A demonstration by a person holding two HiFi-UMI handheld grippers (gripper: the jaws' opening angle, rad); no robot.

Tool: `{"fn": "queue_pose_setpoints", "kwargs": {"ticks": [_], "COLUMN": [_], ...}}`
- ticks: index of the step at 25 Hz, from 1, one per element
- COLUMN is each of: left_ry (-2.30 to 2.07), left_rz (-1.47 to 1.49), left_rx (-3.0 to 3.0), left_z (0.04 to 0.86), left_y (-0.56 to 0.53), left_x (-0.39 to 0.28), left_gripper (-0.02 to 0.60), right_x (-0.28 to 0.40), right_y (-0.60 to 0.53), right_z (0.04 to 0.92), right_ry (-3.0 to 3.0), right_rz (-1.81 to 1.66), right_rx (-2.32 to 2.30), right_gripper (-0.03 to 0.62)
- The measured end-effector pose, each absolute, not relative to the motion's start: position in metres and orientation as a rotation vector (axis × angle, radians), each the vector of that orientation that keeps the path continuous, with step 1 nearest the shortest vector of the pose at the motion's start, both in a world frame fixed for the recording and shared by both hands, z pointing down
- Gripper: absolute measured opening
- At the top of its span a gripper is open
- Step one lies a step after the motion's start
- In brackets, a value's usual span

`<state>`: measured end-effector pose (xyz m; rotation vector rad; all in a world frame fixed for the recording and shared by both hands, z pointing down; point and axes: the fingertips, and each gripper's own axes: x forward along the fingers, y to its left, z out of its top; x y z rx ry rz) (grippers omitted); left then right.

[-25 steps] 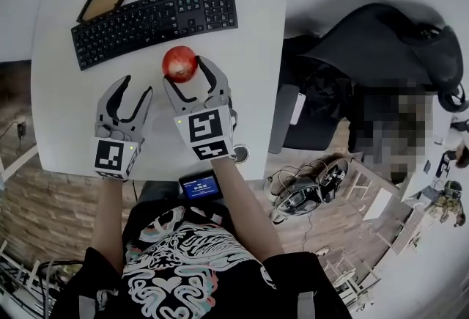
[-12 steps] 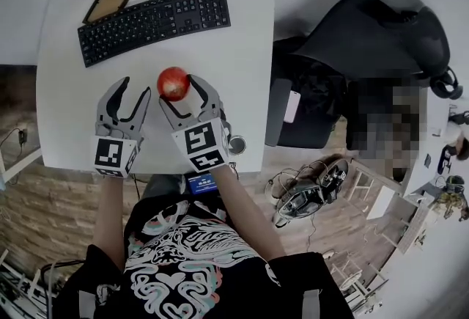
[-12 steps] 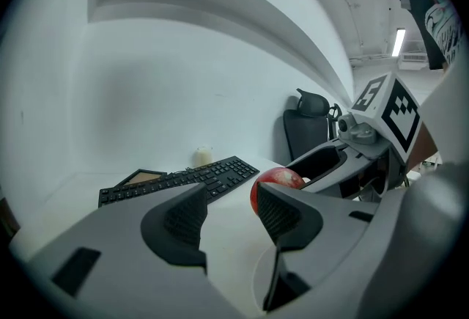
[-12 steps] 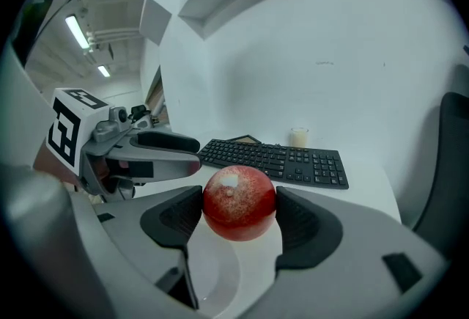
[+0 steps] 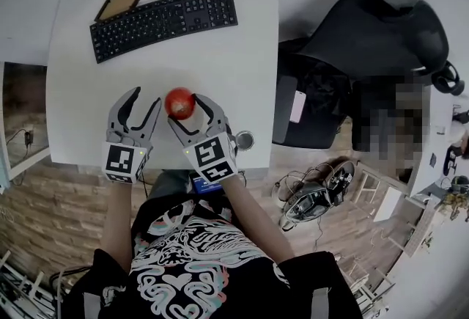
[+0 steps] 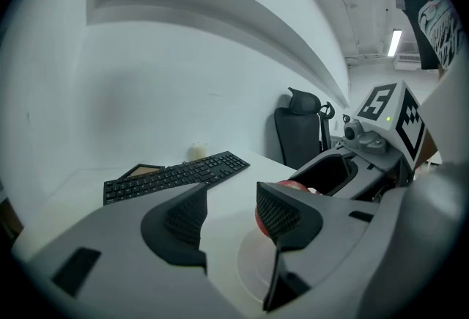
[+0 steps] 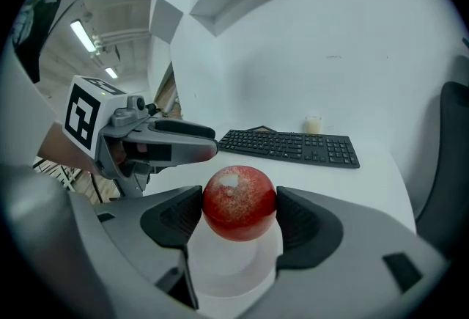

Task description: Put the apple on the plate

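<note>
The red apple [image 7: 239,202] sits squeezed between the two pads of the right gripper [image 7: 239,213], which is clamped on its sides, and it appears to hang just over a white plate [image 7: 229,275] near the front edge of the white table [image 5: 242,53], though whether it touches the plate is hard to tell. Just beside it on the person's left, the left gripper [image 6: 229,216] has its jaws spread with nothing between them, while the black keyboard [image 5: 165,20] lies well apart at the table's far side.
</note>
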<state>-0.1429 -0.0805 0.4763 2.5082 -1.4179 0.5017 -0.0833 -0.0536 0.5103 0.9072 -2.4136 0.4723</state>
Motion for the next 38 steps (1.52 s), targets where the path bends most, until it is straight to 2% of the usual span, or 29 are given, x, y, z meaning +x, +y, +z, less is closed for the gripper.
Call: {"fn": "queue_pose_setpoints", "kwargs": {"ticks": [14,26,38], "left_ry": [-1.368,-1.244,-1.202], "left_rz": [0.524,0.584,0.737], "left_rx": [2.482,2.434,2.571], "left_z": [0.498,0.533,0.522], "left_y": [-0.072,-0.046,-0.037], "left_x": [-0.151,-0.144,-0.122], "left_gripper": [0.203,0.208,0.214], "right_x": [-0.106,-0.095,-0.075], "right_y": [-0.030,-0.023,-0.014], "right_z": [0.539,0.549,0.551], "right_ry": [-2.477,-2.454,-2.366], "right_rz": [0.516,0.616,0.531], "right_rx": [0.761,0.753,0.804], "right_gripper": [0.311,0.311,0.325]}}
